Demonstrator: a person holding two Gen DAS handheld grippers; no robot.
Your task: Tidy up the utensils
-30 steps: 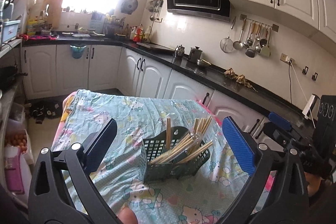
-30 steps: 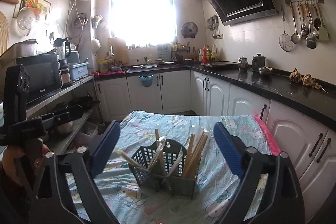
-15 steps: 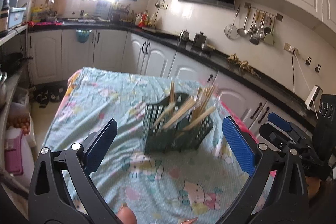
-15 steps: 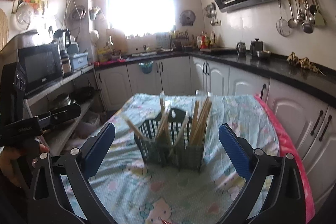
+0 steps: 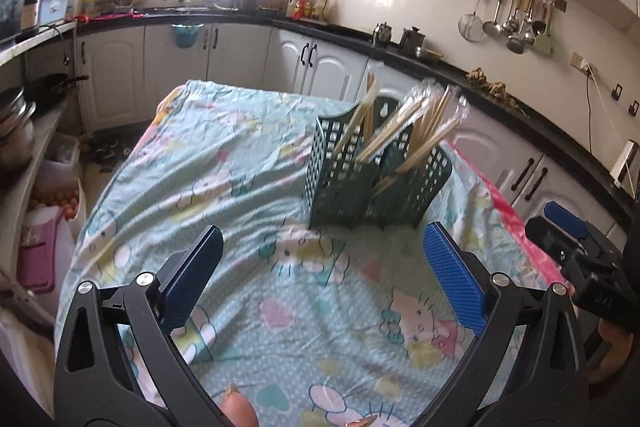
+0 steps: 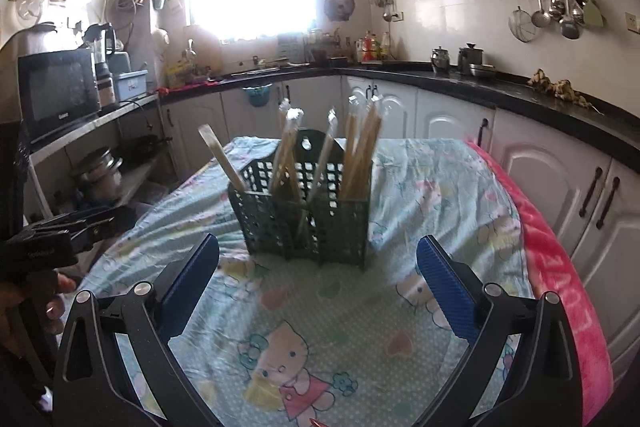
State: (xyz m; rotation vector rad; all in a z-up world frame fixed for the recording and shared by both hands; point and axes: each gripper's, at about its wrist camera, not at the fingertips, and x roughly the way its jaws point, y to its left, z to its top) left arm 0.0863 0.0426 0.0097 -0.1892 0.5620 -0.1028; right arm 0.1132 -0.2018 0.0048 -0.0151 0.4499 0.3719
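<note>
A dark green slotted utensil basket [image 5: 372, 179] [image 6: 308, 211] stands on a table covered with a light blue cartoon-print cloth [image 5: 224, 163] [image 6: 424, 179]. It holds several wooden chopsticks [image 5: 412, 131] [image 6: 360, 151], some in clear wrappers, leaning in its compartments. My left gripper [image 5: 320, 275] is open and empty, in front of the basket and apart from it. My right gripper [image 6: 318, 279] is open and empty, just short of the basket's near side. The right gripper also shows at the right edge of the left wrist view [image 5: 576, 247], and the left gripper at the left edge of the right wrist view [image 6: 68, 235].
White cabinets under a black counter [image 6: 520, 99] run behind and to the right of the table. A pink towel [image 6: 560, 267] lies along the table's right edge. Shelves with pots [image 5: 16, 123] and a microwave [image 6: 60, 91] stand on the left. Hanging ladles [image 6: 560, 7] are on the wall.
Both grippers have dropped lower and moved back from the basket, which now sits higher in both views. More bare cloth shows in front. Both grippers stay open.
</note>
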